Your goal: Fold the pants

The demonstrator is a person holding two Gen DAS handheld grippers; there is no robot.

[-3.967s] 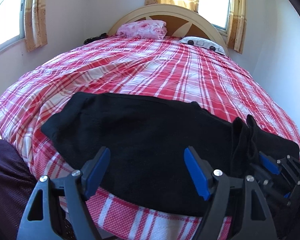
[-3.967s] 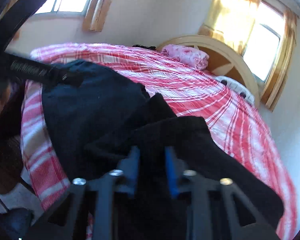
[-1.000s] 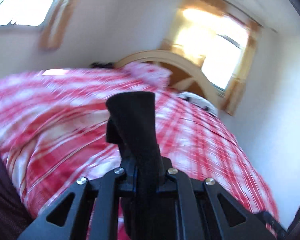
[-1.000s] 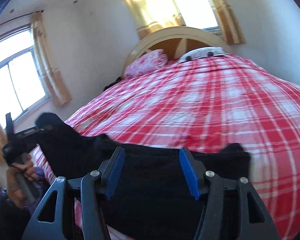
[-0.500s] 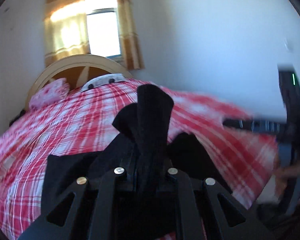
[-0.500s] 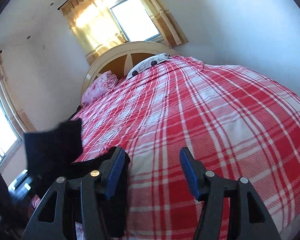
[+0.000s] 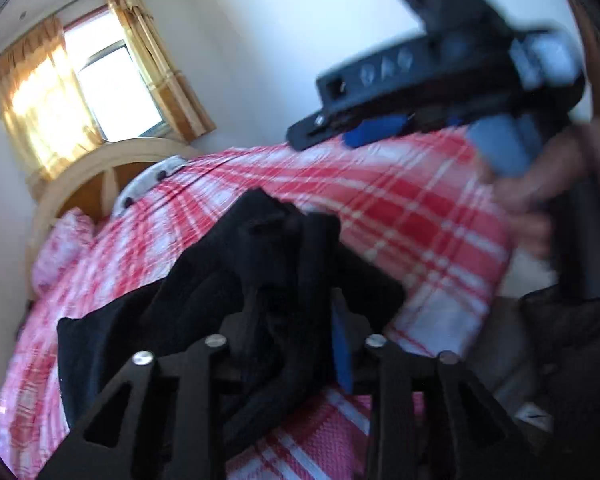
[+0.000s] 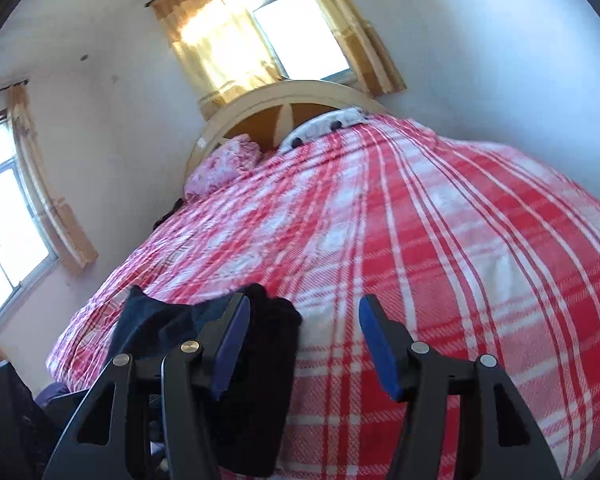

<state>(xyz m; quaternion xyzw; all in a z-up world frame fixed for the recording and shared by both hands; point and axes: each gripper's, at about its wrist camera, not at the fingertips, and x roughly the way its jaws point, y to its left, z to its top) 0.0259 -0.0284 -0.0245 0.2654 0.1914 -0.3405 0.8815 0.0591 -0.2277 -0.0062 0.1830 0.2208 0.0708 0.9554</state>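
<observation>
Black fabric pants (image 7: 204, 300) lie bunched on my red-and-white checked bedspread (image 7: 420, 208), a fold of them rising between the fingers of my left gripper (image 7: 296, 332), whose jaws are opening around the cloth. My right gripper (image 8: 300, 344) stands wide with nothing between its blue pads (image 8: 376, 340); the pants' edge sits just left of it.

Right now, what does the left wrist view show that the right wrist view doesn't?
Only the left wrist view shows the right gripper from outside, with the hand holding it, and the left gripper opening with bunched cloth between its jaws. Only the right wrist view shows the side window. Both show the black pants, the red checked bed and the headboard.
</observation>
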